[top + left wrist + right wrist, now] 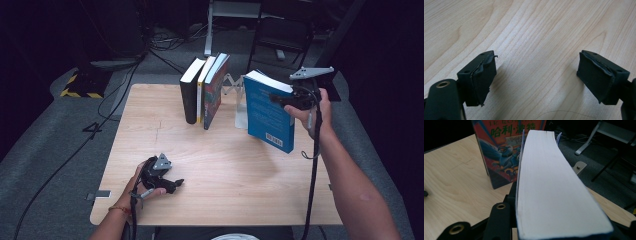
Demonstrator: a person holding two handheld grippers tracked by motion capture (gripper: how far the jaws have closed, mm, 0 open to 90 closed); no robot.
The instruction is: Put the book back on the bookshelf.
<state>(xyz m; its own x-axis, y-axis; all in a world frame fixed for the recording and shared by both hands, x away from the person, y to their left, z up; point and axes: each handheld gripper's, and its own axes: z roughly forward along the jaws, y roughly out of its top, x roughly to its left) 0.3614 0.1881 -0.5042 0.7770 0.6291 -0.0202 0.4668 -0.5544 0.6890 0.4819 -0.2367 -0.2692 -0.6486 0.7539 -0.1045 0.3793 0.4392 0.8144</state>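
Observation:
A thick blue book (267, 112) hangs in the air over the table's right side, tilted, with my right gripper (281, 99) shut on its top edge. In the right gripper view its white page block (549, 190) runs away from the camera between the black jaws. Three books lean together at the back middle: a black one (189, 95), a thin yellow-spined one (202, 90) and a colourful one (216, 90), whose cover (501, 150) stands just beyond the held book. My left gripper (176, 184) rests on the table at the front left, open, with bare wood between its pads (482, 80).
The wooden table (225, 170) is bare across its middle and front. A white folding book rack (234, 86) with a flat end plate (241, 119) stands behind the blue book. Cables, a chair and a metal frame sit on the dark floor beyond the table.

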